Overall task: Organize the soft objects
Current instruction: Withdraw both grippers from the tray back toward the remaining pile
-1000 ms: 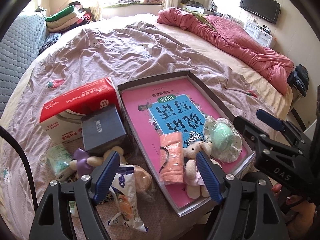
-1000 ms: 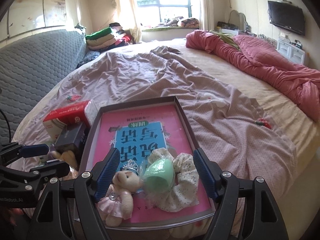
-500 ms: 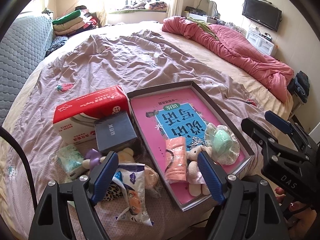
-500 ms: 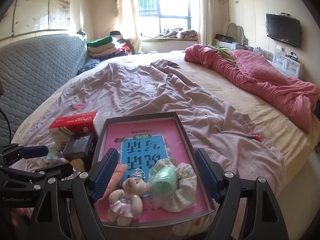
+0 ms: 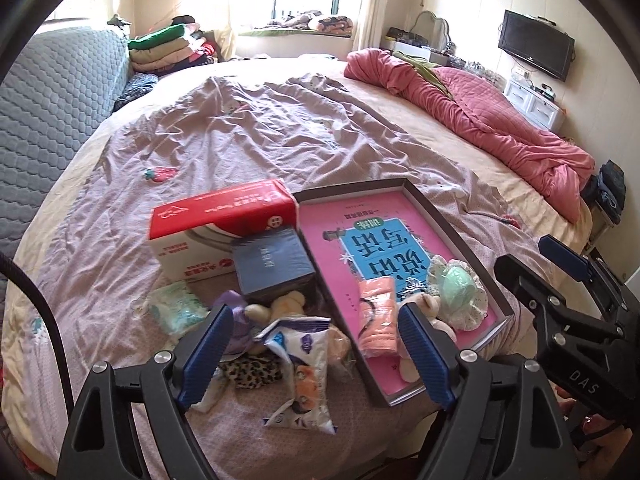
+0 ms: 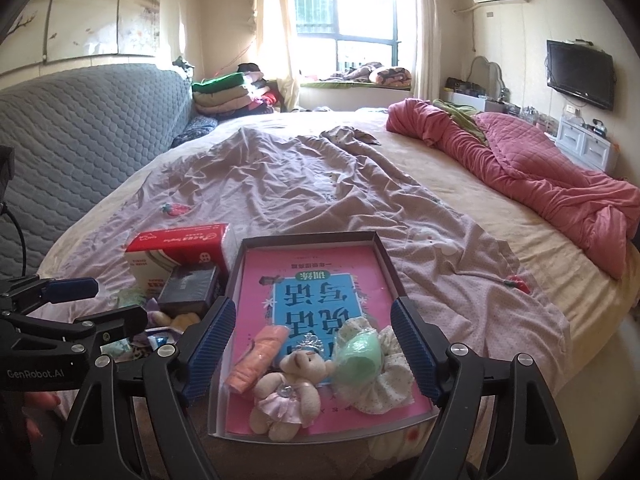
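Note:
A shallow grey box [image 5: 452, 236] [image 6: 308, 237] with a pink book in its bottom lies on the bed. In it are a rolled peach cloth [image 5: 378, 322] [image 6: 258, 358], a small teddy bear [image 6: 290, 396] [image 5: 426, 312] and a green item on a frilly cloth [image 6: 366, 364] [image 5: 456, 286]. Left of the box lie a white snack packet [image 5: 302, 364], a plush toy [image 5: 276, 306], a leopard-print piece [image 5: 250, 372] and a mint tissue pack [image 5: 176, 310]. My left gripper [image 5: 314, 354] is open and empty above this pile. My right gripper [image 6: 314, 344] is open and empty above the box's near end.
A red and white tissue box [image 5: 224, 228] [image 6: 180, 250] and a dark blue box [image 5: 272, 266] [image 6: 190, 286] lie left of the grey box. A pink quilt [image 5: 480, 120] lies along the bed's right side. A grey padded headboard [image 6: 80, 132] is at the left.
Both grippers have drawn back and risen from the box and pile, so more of the bed and room shows. Both stay open and empty. The objects have not moved.

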A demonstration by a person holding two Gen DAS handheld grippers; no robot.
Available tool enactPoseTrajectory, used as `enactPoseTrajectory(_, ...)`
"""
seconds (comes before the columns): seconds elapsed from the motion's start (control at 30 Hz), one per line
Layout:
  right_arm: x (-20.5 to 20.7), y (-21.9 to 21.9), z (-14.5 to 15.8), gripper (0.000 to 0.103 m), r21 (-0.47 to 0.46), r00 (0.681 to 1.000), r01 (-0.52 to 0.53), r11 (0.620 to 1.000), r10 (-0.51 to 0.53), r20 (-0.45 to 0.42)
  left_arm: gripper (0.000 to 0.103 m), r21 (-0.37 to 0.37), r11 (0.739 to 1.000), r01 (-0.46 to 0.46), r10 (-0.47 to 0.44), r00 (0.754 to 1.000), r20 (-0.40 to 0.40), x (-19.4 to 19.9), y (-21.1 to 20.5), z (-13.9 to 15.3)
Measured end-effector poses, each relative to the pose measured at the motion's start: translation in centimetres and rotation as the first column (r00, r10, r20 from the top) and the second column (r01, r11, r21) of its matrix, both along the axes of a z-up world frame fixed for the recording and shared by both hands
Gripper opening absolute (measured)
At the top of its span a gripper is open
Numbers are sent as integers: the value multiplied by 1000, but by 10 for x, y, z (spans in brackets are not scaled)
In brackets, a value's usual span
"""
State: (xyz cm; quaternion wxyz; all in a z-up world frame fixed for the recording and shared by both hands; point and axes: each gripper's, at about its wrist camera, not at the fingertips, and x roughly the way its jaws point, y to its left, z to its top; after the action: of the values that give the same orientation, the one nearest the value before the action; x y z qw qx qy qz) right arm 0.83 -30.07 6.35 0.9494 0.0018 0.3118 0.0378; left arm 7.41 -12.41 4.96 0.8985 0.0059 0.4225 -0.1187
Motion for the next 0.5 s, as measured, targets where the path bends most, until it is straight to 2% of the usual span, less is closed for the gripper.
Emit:
enactPoseTrajectory(0.3,-7,18,10,81,3,999,-43,999,43,10,85,-16,998,-57,58,998,36,-10,32,16)
enactPoseTrajectory(0.5,-11,27,19,82,4,998,-65,998,64,25,85,18,993,-115,114,991,64,-17,60,26)
